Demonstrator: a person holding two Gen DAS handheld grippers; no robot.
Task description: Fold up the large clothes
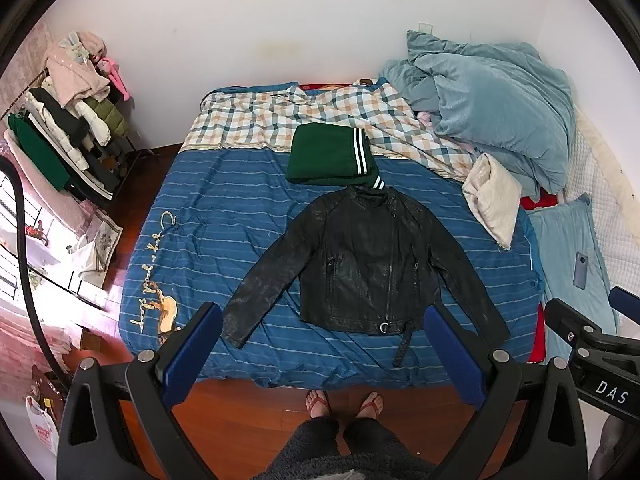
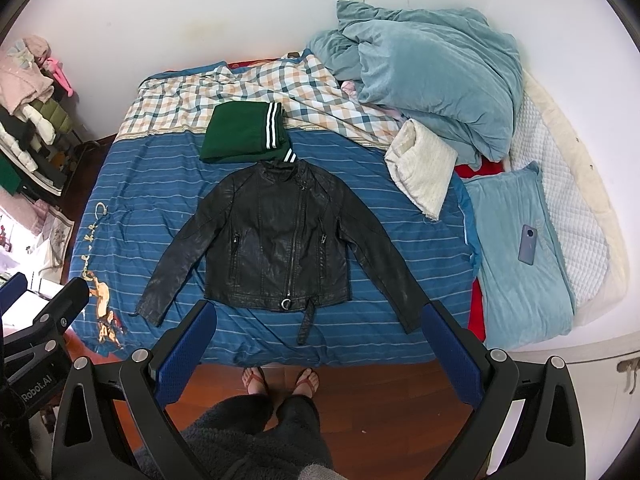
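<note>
Black leather jacket (image 1: 362, 256) (image 2: 276, 240) is being shown laid flat and face up on the blue striped bedspread (image 1: 224, 208) (image 2: 152, 184), zipped, with both sleeves spread out to the sides and its belt strap trailing toward the near edge of the bed. Just beyond its collar, a folded green garment (image 1: 324, 156) (image 2: 236, 132) with white-striped cuffs is being kept, partly on a checked blanket (image 1: 280, 116) (image 2: 208, 92). A rumpled light blue duvet (image 1: 496, 104) (image 2: 432, 80) is being seen heaped at the far right, with a cream folded blanket (image 1: 494, 200) (image 2: 424, 168) beside it and a phone (image 1: 581, 270) (image 2: 529, 244) lying on a pale blue pillow (image 1: 568, 248) (image 2: 516, 272).

The left gripper (image 1: 322, 322) and the right gripper (image 2: 318, 318) are both being held above the near edge of the bed, jaws spread wide and nothing gripped, well apart from the jacket. Sandalled feet (image 1: 344, 402) (image 2: 282, 380) are being seen on the wooden floor (image 1: 256, 420) (image 2: 380, 400) below. A loaded clothes rack (image 1: 68, 120) (image 2: 28, 116) is being seen standing by the left wall.
</note>
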